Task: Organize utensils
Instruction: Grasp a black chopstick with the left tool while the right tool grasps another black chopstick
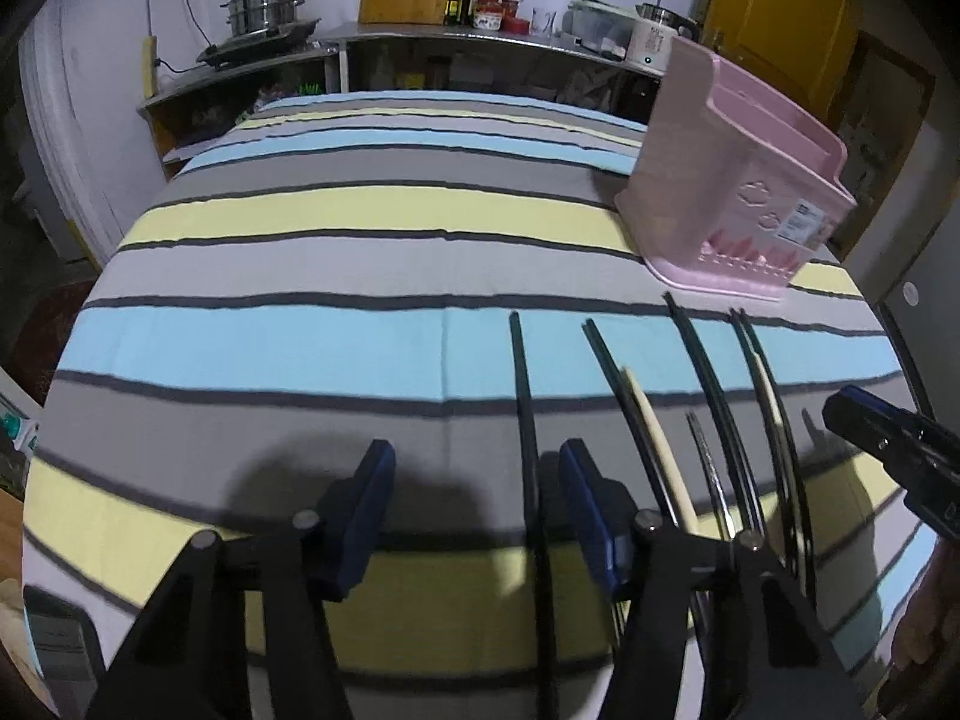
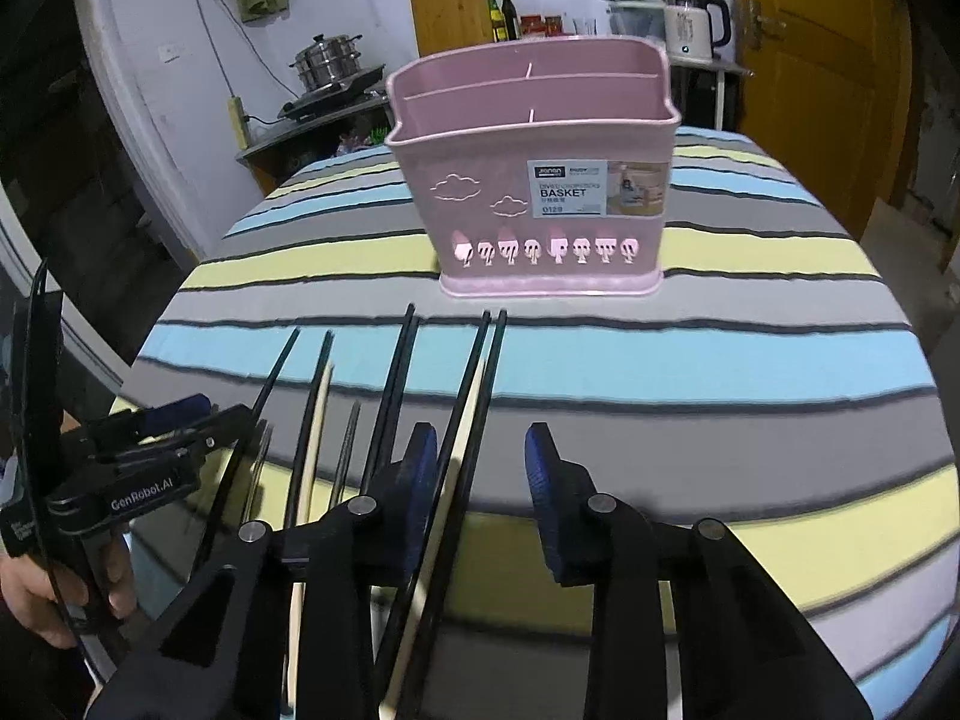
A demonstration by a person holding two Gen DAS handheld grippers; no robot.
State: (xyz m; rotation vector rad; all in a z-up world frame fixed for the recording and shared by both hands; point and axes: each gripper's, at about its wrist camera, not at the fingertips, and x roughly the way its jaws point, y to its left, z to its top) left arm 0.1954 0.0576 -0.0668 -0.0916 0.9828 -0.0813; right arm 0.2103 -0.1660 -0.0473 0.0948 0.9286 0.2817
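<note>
Several black chopsticks point(image 2: 396, 384), pale wooden chopsticks point(image 2: 321, 414) and metal utensils point(image 2: 348, 444) lie side by side on the striped tablecloth. The pink utensil basket point(image 2: 540, 180) stands upright behind them, also seen as the basket point(image 1: 738, 180) at the far right. My left gripper point(image 1: 477, 504) is open low over the cloth, with one black chopstick point(image 1: 522, 396) lying between its fingers, close to the right pad. My right gripper point(image 2: 480, 480) is open over a black pair with a wooden stick point(image 2: 465, 420), which run beside its left pad. Neither gripper's pads press on anything.
The striped tablecloth point(image 1: 300, 336) covers a round table whose edge curves off close at the left and front. Behind it a steel counter point(image 1: 420, 36) holds pots, bottles and a kettle. A hand point(image 2: 36, 594) holds the left gripper's handle. A yellow door point(image 2: 822, 60) is at the right.
</note>
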